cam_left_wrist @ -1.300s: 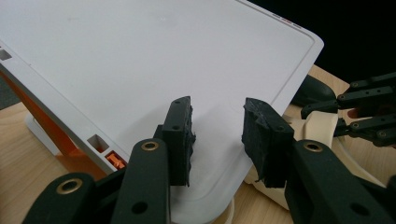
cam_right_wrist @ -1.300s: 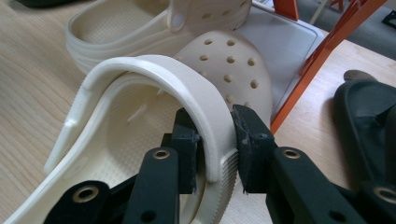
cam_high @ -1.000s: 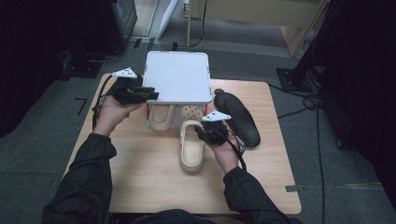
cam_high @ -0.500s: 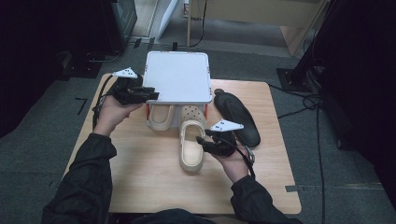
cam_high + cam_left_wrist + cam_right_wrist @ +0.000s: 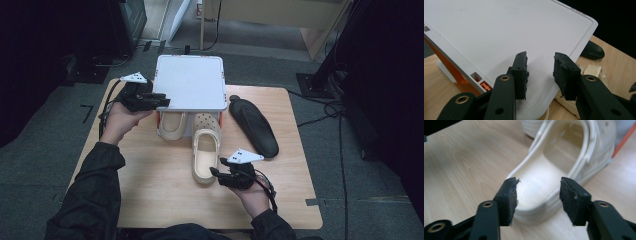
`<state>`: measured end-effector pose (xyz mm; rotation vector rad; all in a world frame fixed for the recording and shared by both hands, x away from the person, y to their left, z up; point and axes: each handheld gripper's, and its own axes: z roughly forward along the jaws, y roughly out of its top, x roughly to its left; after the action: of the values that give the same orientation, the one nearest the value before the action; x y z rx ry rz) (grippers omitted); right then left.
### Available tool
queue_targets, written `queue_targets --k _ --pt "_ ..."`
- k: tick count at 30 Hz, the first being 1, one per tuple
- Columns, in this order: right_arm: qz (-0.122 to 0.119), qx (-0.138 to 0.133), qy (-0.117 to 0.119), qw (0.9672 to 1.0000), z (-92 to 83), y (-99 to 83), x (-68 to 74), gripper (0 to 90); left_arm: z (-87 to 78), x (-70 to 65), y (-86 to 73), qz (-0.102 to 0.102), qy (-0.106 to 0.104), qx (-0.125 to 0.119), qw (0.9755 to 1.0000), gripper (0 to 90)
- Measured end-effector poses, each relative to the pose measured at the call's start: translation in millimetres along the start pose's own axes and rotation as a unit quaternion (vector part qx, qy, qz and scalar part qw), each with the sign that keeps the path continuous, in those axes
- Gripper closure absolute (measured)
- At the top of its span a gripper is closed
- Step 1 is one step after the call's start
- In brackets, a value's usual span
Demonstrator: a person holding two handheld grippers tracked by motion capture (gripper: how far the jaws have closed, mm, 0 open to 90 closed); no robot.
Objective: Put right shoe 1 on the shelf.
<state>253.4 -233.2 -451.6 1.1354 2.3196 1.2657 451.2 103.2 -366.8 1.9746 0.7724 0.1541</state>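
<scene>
A white box lid point(image 5: 190, 82) point(image 5: 511, 30) stands tilted up over an orange box wall point(image 5: 446, 67). My left gripper point(image 5: 156, 101) point(image 5: 540, 75) hovers open at the lid's near left corner, its jaws over the white surface. One cream clog point(image 5: 172, 125) lies under the lid. A second cream clog point(image 5: 205, 150) point(image 5: 554, 165) pokes out from the box, heel toward me. My right gripper point(image 5: 220, 175) point(image 5: 537, 200) is open just behind that heel, with the heel rim in the gap and apart from both jaws.
A black shoe point(image 5: 252, 127) point(image 5: 592, 50) lies on the wooden table point(image 5: 150, 200) to the right of the box. Cables trail from both grippers. Dark floor and equipment surround the table.
My right gripper has drawn back toward the table's near edge, from beside the clog's middle to its heel. The left gripper and the lid have stayed put.
</scene>
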Motion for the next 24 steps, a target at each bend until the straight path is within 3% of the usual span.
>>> queue_targets --k 3,14,24 --pt "0.016 0.011 -0.004 0.9998 -0.1 -7.4 1.5 40.9 0.1 0.5 0.2 0.000 -0.002 0.001 1.0000 64.0" --pt "0.014 0.049 0.001 0.9987 21.1 -30.1 21.2 28.7 1.4 3.6 0.2 -0.003 -0.008 -0.003 1.0000 64.4" --pt "0.012 0.058 -0.052 0.9969 41.7 -38.4 22.3 21.0 1.4 3.0 0.3 0.000 -0.006 -0.002 1.0000 64.8"
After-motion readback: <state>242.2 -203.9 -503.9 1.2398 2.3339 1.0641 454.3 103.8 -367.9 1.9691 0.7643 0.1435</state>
